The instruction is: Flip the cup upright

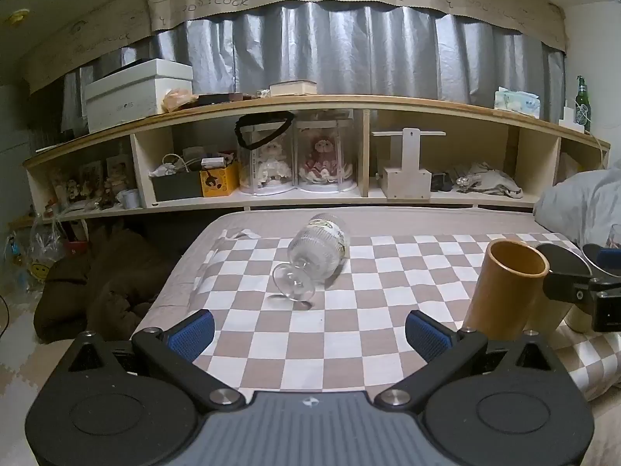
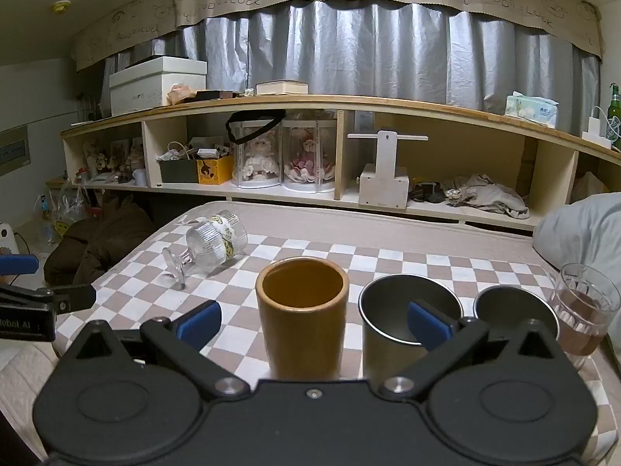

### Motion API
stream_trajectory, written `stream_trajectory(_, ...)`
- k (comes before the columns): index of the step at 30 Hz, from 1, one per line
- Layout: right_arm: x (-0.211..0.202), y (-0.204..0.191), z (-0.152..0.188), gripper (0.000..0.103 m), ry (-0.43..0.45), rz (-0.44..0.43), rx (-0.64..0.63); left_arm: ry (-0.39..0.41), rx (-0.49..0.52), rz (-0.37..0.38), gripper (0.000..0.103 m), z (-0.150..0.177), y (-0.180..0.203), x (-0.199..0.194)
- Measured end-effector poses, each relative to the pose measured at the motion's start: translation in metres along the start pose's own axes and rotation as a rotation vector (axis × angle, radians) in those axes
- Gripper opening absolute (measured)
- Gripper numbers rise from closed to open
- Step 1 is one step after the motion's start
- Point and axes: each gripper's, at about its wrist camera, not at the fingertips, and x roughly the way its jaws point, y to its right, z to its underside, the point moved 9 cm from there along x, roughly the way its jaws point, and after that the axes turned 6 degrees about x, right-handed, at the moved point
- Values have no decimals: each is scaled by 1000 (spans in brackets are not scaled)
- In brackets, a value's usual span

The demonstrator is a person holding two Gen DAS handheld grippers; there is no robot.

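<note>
Judging progress: flip not yet begun on the stemmed glass cup (image 1: 316,256), lying on its side on the checkered cloth (image 1: 368,334), foot toward the camera, mouth away, nothing visible inside. Left gripper (image 1: 310,332) short of it, fingers spread wide, holding nothing. Right gripper (image 2: 312,322) likewise wide apart and bare, the upright brown tumbler (image 2: 302,310) between its fingers, apparently untouched. Already upright and seemingly hollow: brown tumbler, two metal cups (image 2: 407,310). Ribbed glass (image 2: 586,306) at far right, contents unclear.

The right gripper's body hides the brown cup's (image 2: 300,312) base; the ribbed glass (image 2: 584,310) beside it is partly cut off.
</note>
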Motion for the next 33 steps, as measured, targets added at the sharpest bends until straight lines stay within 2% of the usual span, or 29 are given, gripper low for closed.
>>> stream_trajectory(33,0,0,0,103,2,0,-2,0,8,-4,103,0,0,0)
